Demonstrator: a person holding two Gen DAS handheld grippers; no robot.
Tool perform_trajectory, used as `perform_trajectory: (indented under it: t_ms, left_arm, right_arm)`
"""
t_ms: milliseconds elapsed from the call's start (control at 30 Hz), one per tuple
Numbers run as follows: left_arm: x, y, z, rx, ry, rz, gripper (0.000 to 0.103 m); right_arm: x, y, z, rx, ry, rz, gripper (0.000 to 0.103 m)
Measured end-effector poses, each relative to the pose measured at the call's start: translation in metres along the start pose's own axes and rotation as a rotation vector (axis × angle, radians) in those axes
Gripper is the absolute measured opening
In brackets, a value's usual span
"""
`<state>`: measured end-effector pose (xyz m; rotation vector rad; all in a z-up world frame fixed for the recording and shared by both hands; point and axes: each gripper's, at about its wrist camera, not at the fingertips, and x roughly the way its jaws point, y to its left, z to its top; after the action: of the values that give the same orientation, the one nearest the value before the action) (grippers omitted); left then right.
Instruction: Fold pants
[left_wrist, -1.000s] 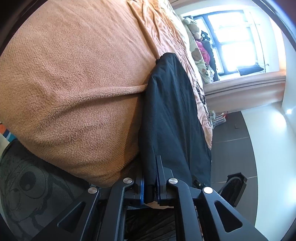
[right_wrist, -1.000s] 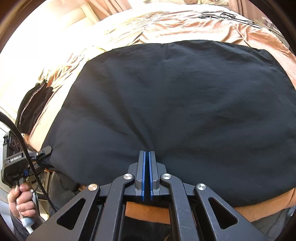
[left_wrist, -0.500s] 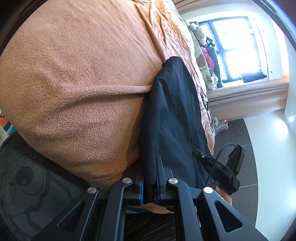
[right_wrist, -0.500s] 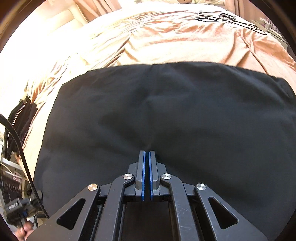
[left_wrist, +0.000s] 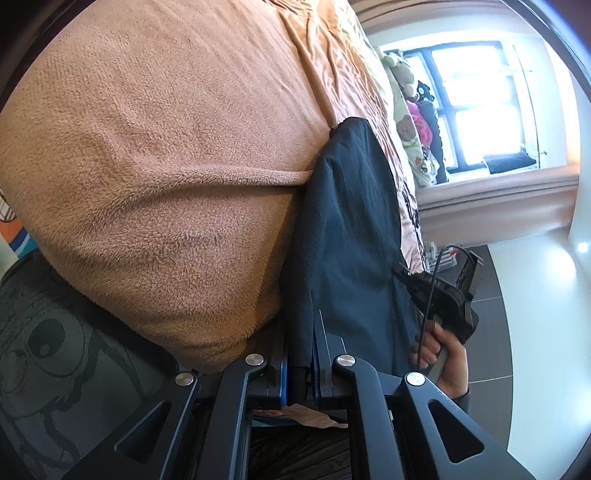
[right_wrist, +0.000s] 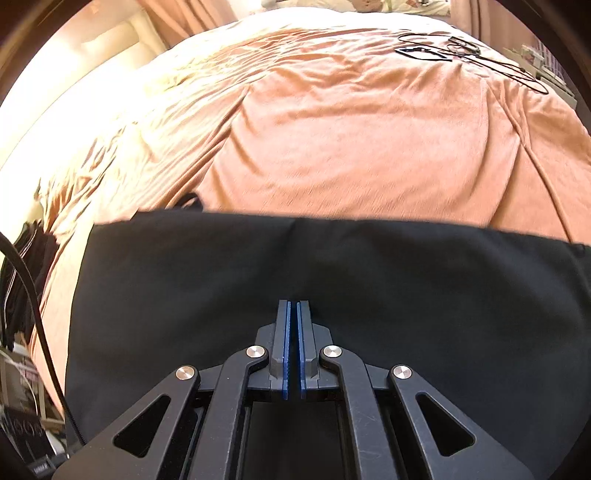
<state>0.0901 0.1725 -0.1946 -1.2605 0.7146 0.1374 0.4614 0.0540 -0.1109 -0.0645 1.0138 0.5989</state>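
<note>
Both views put the pants along the near edge of the bed. From the left wrist, the left gripper (left_wrist: 301, 354) is clamped on the pants (left_wrist: 347, 221), whose long axis runs straight away from its fingers beside the blanket (left_wrist: 166, 155), the right gripper (left_wrist: 400, 275) pinching further along. From the right wrist, the right gripper (right_wrist: 293, 317) pinches the pants (right_wrist: 184, 288), spread crosswise before it, the blanket (right_wrist: 351, 129) beyond; I judge both ends lift together.

Pants (right_wrist: 332, 280): dark matt woven cloth, smooth. Blanket (left_wrist: 155, 155) on bed: tan fleece, fuzzy nap. Left tongs (left_wrist: 300, 354): matt black plastic, blue pads, shiny metal rivets. Floor (left_wrist: 491, 332): dark glossy tiles.
</note>
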Motion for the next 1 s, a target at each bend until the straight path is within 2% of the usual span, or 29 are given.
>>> perform_trajectory:
  t_ms: [167,367,700,867,1000]
  left_arm:
    - [-0.001,0.000,-0.001,0.001,0.000,0.001,0.009]
    - [0.000,0.000,0.001,0.002,0.010,-0.001,0.009]
    - [-0.001,0.000,0.002,0.015,0.017,-0.017,0.009]
    - [0.000,-0.001,0.003,0.017,0.024,-0.024,0.009]
    - [0.000,-0.003,0.003,0.021,0.030,-0.018,0.009]
  right_arm:
    - [0.011,0.000,0.010,0.016,0.006,-0.002,0.000]
    - [-0.008,0.002,-0.004,0.016,-0.003,0.014,0.000]
    - [-0.054,0.018,-0.056,-0.003,-0.024,0.081,0.000]
    - [-0.058,0.021,-0.085,-0.006,-0.009,0.086,0.000]
    - [-0.056,0.020,-0.102,-0.015,0.012,0.056,0.000]
